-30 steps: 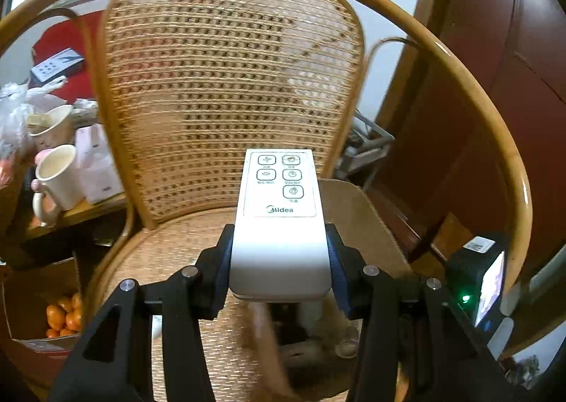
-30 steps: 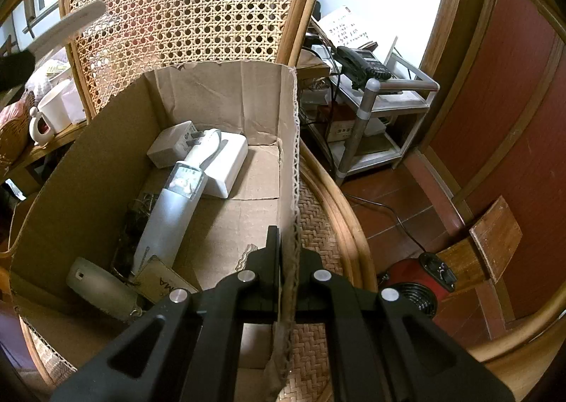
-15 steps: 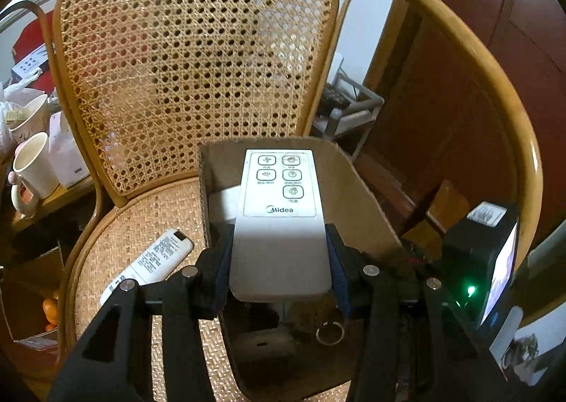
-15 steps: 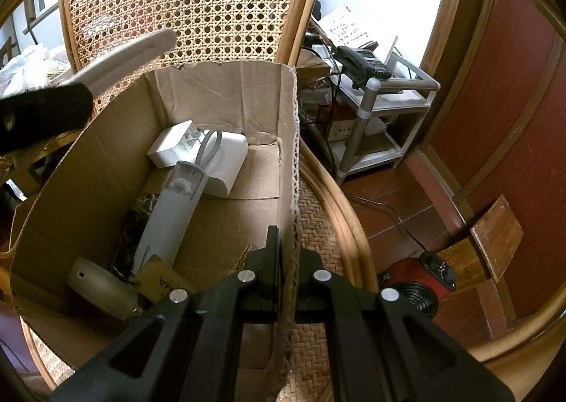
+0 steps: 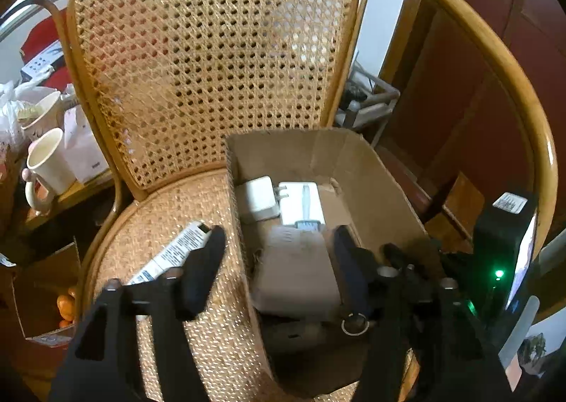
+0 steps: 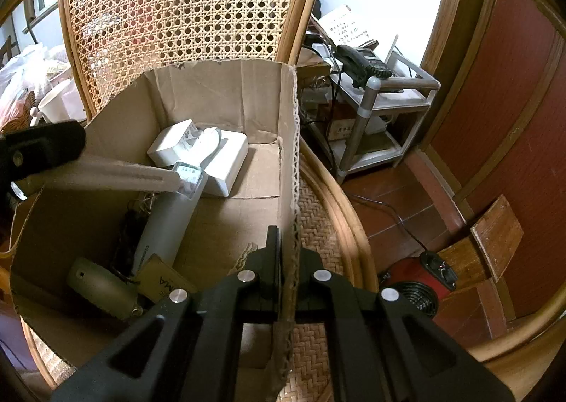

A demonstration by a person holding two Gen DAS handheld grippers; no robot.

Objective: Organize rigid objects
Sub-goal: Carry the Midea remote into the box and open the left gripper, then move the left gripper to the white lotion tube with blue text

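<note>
The left tool (image 5: 279, 260) is wide open over the brown cardboard box (image 6: 219, 90) on the woven cane chair (image 5: 212, 48). The flat white remote control (image 5: 295, 274) is blurred between its fingers, above the box. The right tool (image 6: 287, 260) pinches the box's right wall.

Daylight enters upper left through my window (image 5: 32, 2) – interior dim. My left claw (image 5: 279, 260) is motion-blurred; fisheye edges bend and vignette black.
</note>
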